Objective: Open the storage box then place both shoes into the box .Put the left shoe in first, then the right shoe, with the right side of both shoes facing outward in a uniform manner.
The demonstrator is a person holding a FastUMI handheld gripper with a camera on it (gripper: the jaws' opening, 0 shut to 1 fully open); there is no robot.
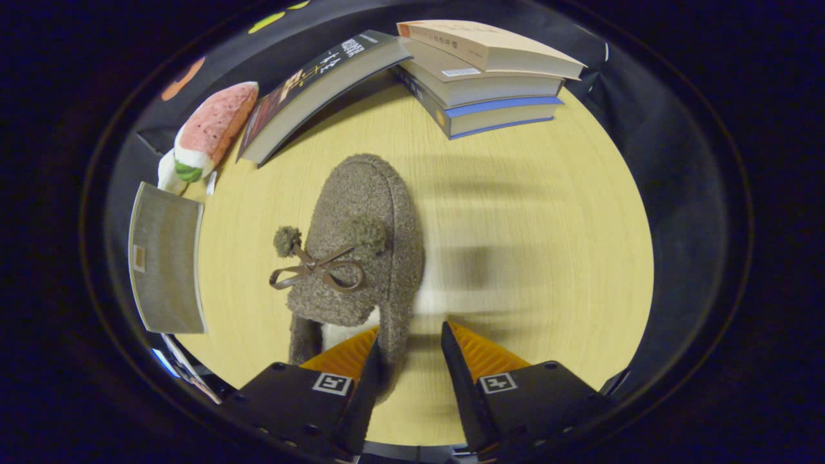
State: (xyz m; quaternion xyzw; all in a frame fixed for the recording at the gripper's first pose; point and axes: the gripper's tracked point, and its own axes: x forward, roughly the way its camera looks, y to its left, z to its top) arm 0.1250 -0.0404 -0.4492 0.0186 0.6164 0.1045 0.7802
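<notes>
Gripper view shows the gripper [409,345] with jaws parted, the shoe [361,245] heel wall between them but not clamped, shoe resting on the table [528,212], so boxing remains outstanding.

Stacked books [490,77], leaning book [322,90], watermelon plush [209,132] on table [548,212]

A recording booth dressed like a home: wooden table [528,212], stacked books [490,77], plush toy [209,129], black cloth wall [670,161].
</notes>
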